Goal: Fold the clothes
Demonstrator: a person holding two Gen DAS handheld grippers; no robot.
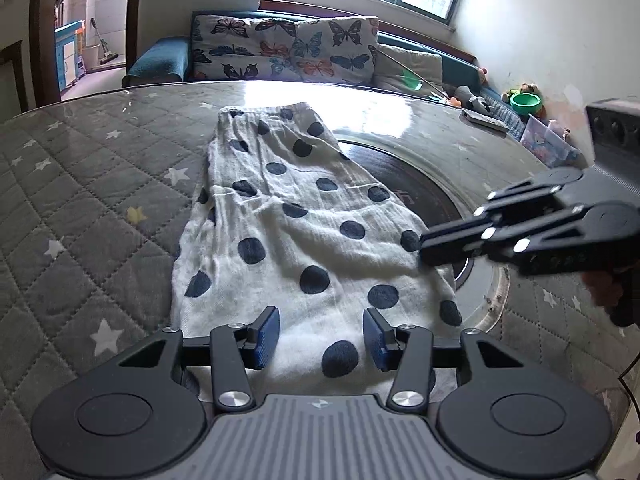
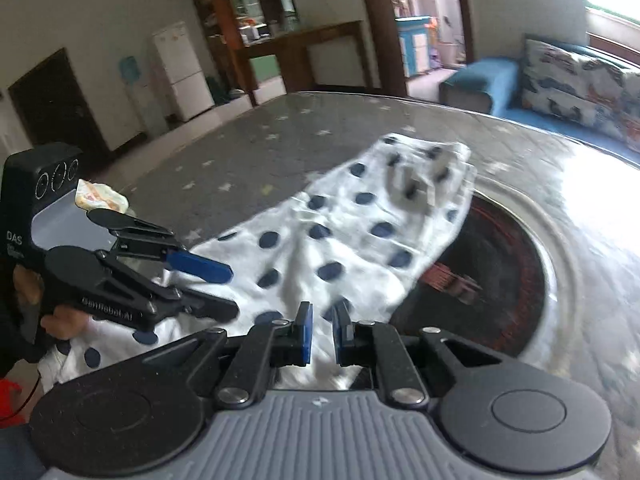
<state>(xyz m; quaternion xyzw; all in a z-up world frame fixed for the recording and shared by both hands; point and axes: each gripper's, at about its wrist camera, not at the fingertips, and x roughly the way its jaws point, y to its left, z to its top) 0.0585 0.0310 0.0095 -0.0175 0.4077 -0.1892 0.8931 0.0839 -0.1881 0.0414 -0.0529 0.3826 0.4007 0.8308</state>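
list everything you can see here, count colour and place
polka-dot garment: one, white with dark blue dots, flat on table
table: one, grey quilted star cover under glass
dark round inset: one, table centre, partly under garment
sofa: one, teal, beyond table
butterfly cushions: two, white print, on sofa
green bowl: one, far right
fridge: one, white, by wall
left gripper: black, blue pads, jaws open over near hem
right gripper: black, jaws nearly closed at garment's edge

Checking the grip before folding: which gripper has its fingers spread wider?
The left gripper: its blue pads stand far apart over the dotted cloth, while the right gripper has only a narrow gap.
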